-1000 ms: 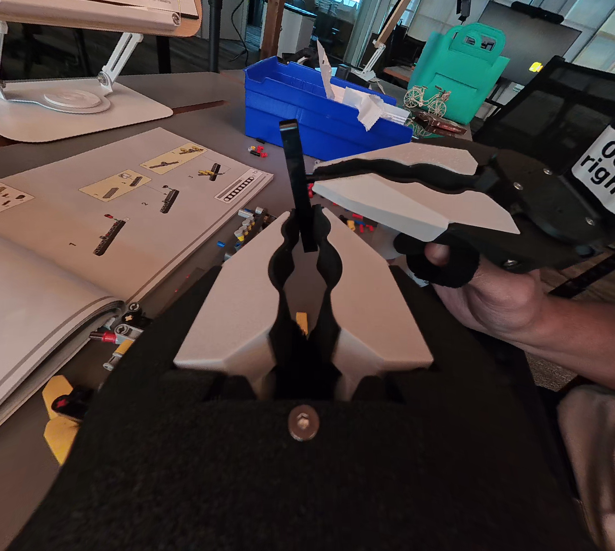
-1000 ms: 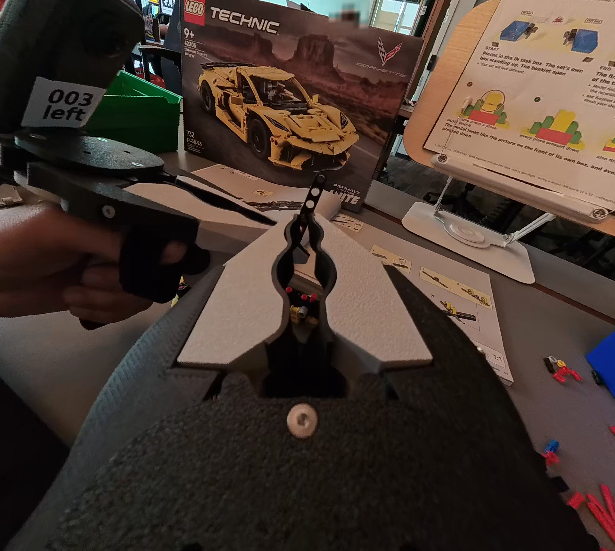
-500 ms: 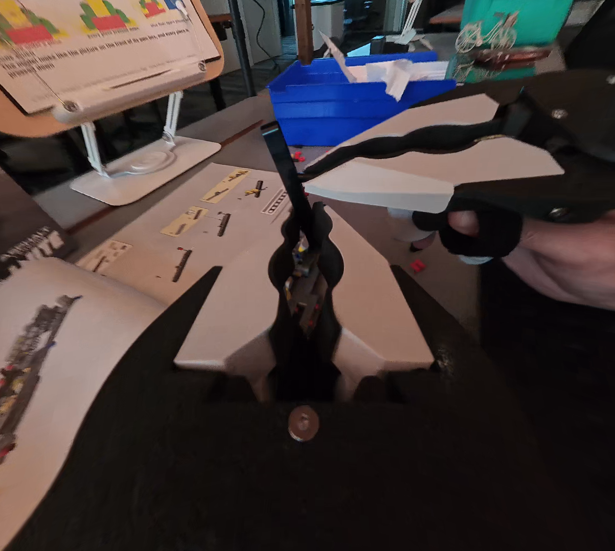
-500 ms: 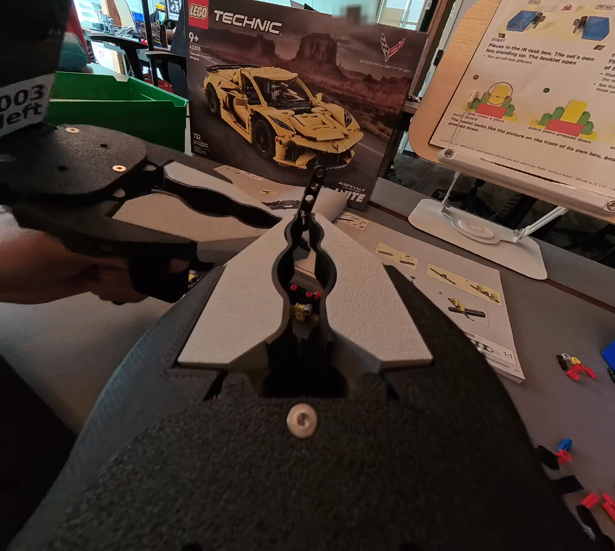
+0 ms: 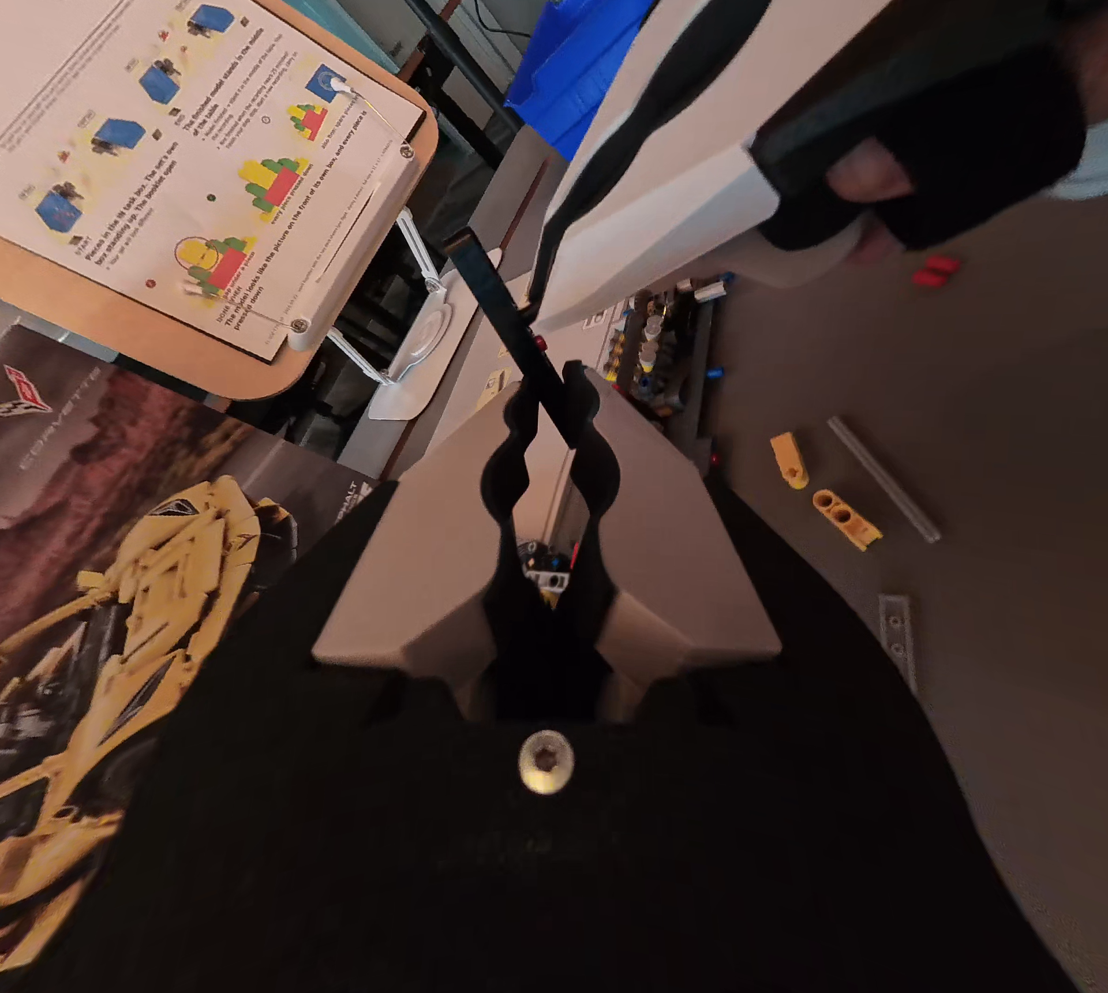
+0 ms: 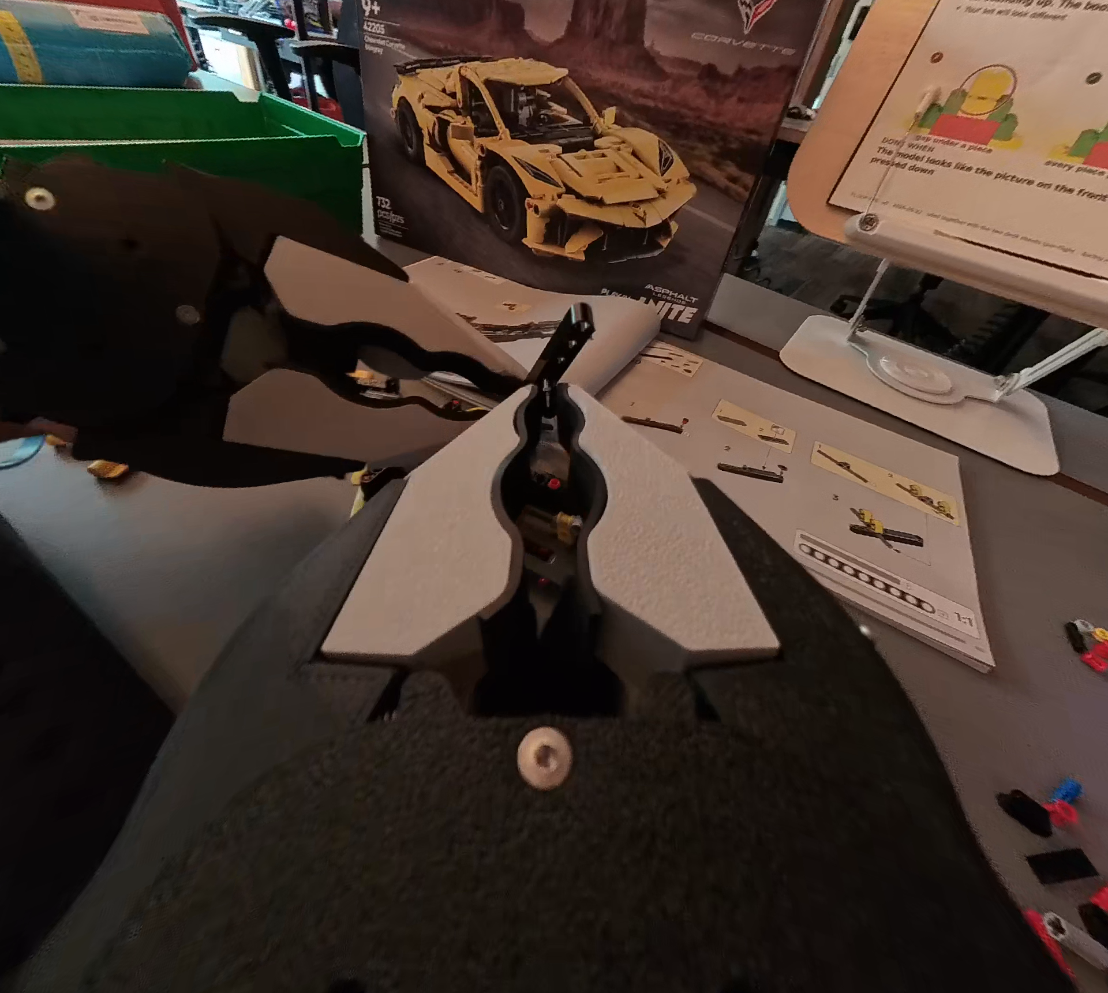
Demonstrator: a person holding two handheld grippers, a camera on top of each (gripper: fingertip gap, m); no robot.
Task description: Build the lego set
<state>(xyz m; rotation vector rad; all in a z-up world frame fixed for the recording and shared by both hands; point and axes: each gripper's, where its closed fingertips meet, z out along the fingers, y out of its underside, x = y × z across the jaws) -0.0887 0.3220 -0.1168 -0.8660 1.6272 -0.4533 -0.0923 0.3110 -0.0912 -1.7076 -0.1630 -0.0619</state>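
Note:
A long black beam with holes sticks up from my left gripper, which is shut on its lower end. My right gripper comes in from the upper right, jaws shut, its tips against the beam's side. A small red pin shows on the beam just below those tips. In the right wrist view the beam rises just past my right gripper, and the left gripper reaches in from the left. What lies between the right tips is hidden.
The set box stands behind the open booklet. An instruction board on a white stand is at the right, a green bin at the left, a blue bin farther off. Yellow pieces, a grey axle and small pins lie loose. Only a small space, under 4 cm, lies between the two pairs of fingers.
My left gripper has rolled and swung towards the set box and board, tilting the beam. The right gripper has stayed at the beam. Both are lower and closer to the table.

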